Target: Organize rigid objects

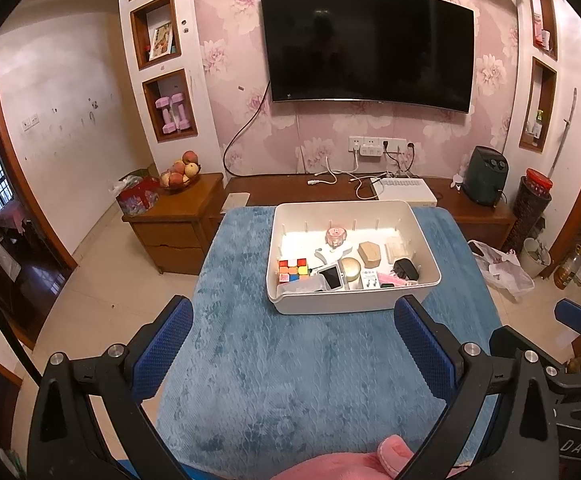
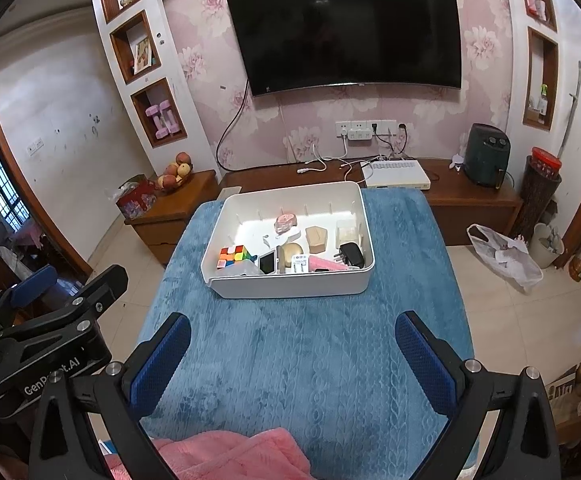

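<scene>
A white bin [image 1: 426, 246] [image 2: 364, 222] stands at the far end of a table under a blue fluffy cloth [image 1: 290, 360] [image 2: 310, 352]. Inside lie a colourful puzzle cube [image 1: 291, 270] [image 2: 232, 256], a phone [image 1: 332, 276] [image 2: 267, 262], a round gold tin [image 1: 351, 268], a tan box [image 1: 370, 254] [image 2: 316, 238], a black plug adapter [image 1: 406, 268] [image 2: 350, 256] and a pink glass piece [image 1: 336, 237] [image 2: 286, 222]. My left gripper [image 1: 292, 344] hangs open over the bare cloth, short of the bin. My right gripper [image 2: 292, 350] is likewise open with nothing between its fingers.
A pink sleeve [image 1: 354, 460] [image 2: 226, 456] shows at the near edge. Behind the table runs a low wooden TV bench [image 2: 470, 196] with a white box [image 2: 394, 174], cables and a dark appliance [image 2: 486, 156]. A fruit bowl [image 1: 180, 172] sits on a side cabinet; bags lie on the floor at right.
</scene>
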Motion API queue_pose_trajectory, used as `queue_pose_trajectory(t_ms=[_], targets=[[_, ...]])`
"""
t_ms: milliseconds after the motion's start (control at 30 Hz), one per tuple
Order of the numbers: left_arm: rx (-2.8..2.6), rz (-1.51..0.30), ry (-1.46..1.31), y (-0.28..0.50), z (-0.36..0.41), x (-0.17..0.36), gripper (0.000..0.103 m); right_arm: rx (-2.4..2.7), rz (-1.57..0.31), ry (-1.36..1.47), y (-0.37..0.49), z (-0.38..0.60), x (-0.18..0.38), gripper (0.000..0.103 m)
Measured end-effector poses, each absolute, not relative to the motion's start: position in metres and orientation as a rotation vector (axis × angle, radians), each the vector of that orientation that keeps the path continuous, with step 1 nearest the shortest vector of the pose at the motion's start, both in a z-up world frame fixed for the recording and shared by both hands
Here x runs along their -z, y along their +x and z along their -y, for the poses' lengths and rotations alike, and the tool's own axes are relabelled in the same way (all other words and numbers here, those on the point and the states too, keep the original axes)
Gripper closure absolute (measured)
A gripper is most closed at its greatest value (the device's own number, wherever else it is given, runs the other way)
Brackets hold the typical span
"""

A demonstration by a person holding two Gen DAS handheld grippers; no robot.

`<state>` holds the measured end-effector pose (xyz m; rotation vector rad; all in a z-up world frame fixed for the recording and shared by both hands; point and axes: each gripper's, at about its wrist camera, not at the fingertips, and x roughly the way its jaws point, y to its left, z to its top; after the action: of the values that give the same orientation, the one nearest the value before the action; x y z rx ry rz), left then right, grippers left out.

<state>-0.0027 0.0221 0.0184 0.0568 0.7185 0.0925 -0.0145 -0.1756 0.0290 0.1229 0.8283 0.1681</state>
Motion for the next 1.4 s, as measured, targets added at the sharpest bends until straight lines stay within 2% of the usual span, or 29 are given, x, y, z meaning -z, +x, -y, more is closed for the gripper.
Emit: queue_pose_trajectory(t_ms=[400,900,1400], targets=[[-0.053,-0.776,0.027,0.002,-0.026,-0.011,0.002,-0.166,-0.871,0.134,-0.014,0.174,-0.023,0.001],[-0.01,-0.997,-0.039,0.012,-0.031,0.021,0.002,-0.157,-1.048,0.137,-0.012,0.17,0.002,0.001],[-0.013,-1.073,-0.026,0.014,-0.03,0.032,0.002,-0.145,-1.129,0.16,-0.01,0.175,0.014,0.001]])
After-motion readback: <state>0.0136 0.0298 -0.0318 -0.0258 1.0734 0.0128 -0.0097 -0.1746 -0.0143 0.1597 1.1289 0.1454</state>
